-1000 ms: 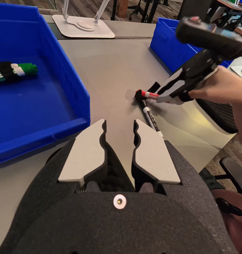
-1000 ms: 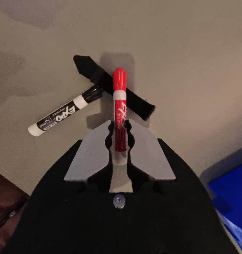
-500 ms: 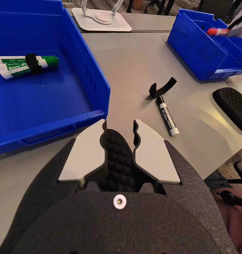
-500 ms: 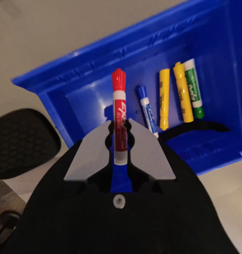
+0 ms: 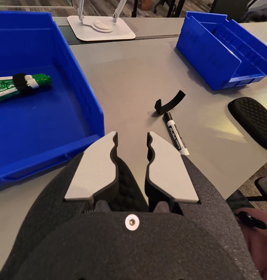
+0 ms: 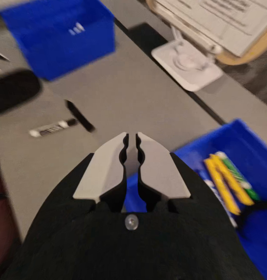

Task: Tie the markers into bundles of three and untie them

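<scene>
Left gripper (image 5: pixel 132 133): it hangs over the grey table (image 5: pixel 129 72), its 2 fingers are wide apart and nothing is between them.
Right gripper (image 6: pixel 131 134): the fingers are nearly together, with only a thin gap, and they hold nothing. The right wrist view is blurred.
Black marker (image 5: pixel 176 134): it lies flat on the table, just to the right of the left gripper's tip.
Black strap (image 5: pixel 169 103): it lies curled on the table, touching the cap end of the black marker.
Green bundle (image 5: pixel 20 86): green markers bound with a black band, inside the big blue bin (image 5: pixel 87 84) on the left.
Small blue bin (image 5: pixel 213 60): it stands at the far right of the table.
Loose markers (image 6: pixel 226 181): yellow, green and blue ones lie side by side in the small blue bin, just right of the right gripper.
White stand base (image 5: pixel 102 28): at the far edge of the table.
</scene>
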A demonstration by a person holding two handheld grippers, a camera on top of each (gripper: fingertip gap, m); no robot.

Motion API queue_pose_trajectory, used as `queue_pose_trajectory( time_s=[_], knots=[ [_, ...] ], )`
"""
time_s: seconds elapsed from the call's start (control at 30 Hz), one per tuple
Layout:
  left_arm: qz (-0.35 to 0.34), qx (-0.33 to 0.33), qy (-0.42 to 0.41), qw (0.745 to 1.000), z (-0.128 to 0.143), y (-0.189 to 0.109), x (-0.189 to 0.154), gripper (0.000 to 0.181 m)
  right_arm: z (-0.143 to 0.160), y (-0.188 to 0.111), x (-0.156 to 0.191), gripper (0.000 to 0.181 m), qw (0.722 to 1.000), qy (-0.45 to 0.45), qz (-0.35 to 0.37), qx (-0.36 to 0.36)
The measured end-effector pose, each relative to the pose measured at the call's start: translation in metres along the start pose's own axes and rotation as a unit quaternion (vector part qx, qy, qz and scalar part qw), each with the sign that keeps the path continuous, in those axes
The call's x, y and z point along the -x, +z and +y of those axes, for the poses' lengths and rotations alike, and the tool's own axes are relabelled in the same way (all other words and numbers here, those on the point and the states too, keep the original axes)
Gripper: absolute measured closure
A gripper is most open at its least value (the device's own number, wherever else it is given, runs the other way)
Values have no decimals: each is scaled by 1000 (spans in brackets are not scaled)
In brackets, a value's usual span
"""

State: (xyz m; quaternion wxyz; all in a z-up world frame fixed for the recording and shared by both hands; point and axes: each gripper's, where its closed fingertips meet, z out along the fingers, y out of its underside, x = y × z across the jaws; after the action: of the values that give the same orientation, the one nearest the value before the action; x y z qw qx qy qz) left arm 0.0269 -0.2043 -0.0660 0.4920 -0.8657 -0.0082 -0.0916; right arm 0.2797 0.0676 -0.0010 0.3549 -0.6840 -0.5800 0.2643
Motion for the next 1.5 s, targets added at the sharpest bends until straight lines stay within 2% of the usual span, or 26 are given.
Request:
queue_pose_trajectory(
  time_s=[0.07,0.13,0.2,0.27,0.33,0.47,0.6,0.7,0.77,0.8,0.9,1.03,1.1,1.17,1.2,1.27,1.3,1.37,1.43,1.5],
  knots=[
    [10,2,-4,1000,1,7,-3,145,-23,22,89,163,991,78,-92,-55],
    [13,5,-5,1000,3,15,-6,145,-5,66,154,162,987,117,-109,-4],
    [23,8,-6,1000,3,20,-12,145,22,110,200,163,986,106,-107,73],
    [35,12,-1,999,4,23,-19,144,36,140,223,163,981,116,-100,115],
    [38,13,5,999,4,21,-24,144,36,155,232,163,978,135,-88,130],
    [48,4,2,999,6,14,-28,144,30,160,222,147,974,170,-23,147],
    [56,-13,-12,998,4,7,-28,144,41,164,229,122,961,194,8,195],
    [72,-29,-13,997,2,0,-34,144,65,169,235,119,946,180,45,266],
    [78,-30,-9,996,3,-3,-37,144,77,170,232,123,937,160,77,300],
    [79,-29,-6,996,4,-4,-37,144,77,170,233,153,938,151,75,302],
    [77,-20,-4,997,10,-7,-34,144,82,164,233,160,936,124,45,327],
    [67,-17,-12,998,13,-10,-23,144,92,141,217,161,940,114,-18,320],
    [60,-16,-13,998,15,-10,-19,144,82,111,206,161,956,97,-54,273],
    [50,-8,-15,999,19,-10,-13,144,53,66,184,161,977,42,-79,191],
    [45,-5,-16,999,19,-10,-10,144,34,40,160,161,989,-3,-61,135],
    [38,-5,-16,999,17,-11,-8,144,-6,-16,87,161,998,-52,25,22],
    [35,-5,-15,999,16,-11,-8,144,-13,-36,58,161,998,-61,26,0],
    [26,-2,-12,1000,14,-11,-8,144,9,-52,2,161,995,-86,21,46],
    [19,0,-8,1000,11,-10,-10,144,58,-44,-45,161,984,-111,16,136],
    [14,5,-1,1000,8,-7,-13,144,111,-27,-66,161,964,-127,-8,232]
  ],
)
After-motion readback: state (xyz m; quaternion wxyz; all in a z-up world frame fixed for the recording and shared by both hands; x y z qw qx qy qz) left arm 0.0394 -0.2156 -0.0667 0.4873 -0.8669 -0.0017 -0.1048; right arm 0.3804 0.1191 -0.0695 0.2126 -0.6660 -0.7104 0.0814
